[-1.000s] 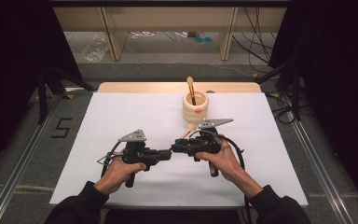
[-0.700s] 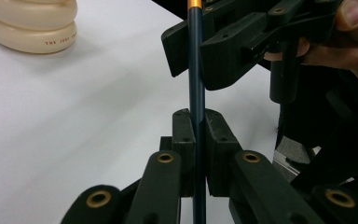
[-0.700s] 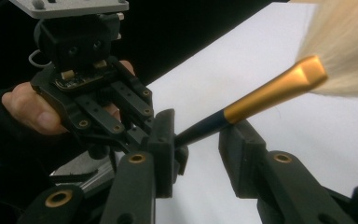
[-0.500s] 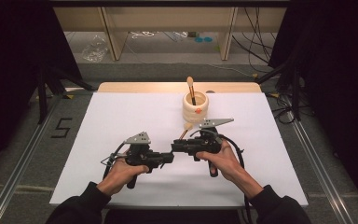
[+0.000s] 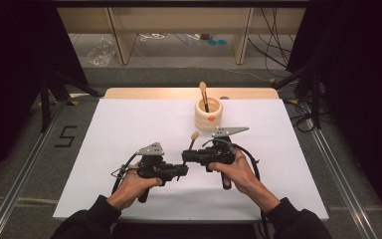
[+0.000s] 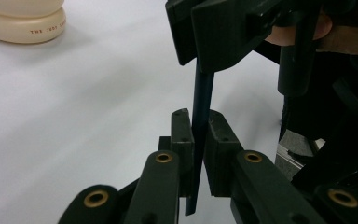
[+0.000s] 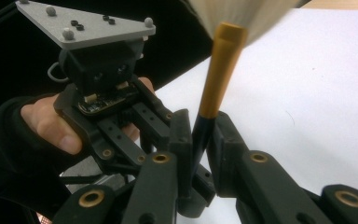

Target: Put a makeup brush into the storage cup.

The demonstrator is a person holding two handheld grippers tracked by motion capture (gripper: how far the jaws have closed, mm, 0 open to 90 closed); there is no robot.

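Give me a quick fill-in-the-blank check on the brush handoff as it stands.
1. Both claws grip the same ____, the left claw low on the handle.
2. The right claw pinches just below the ____ metal collar.
3. The cream holder holds ____ other brush.

Missing: brush; gold; one

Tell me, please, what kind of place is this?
Probably a lab set up for recording: a white table ringed by black curtains, cables on the floor, and a person holding a makeup brush in the two grippers.
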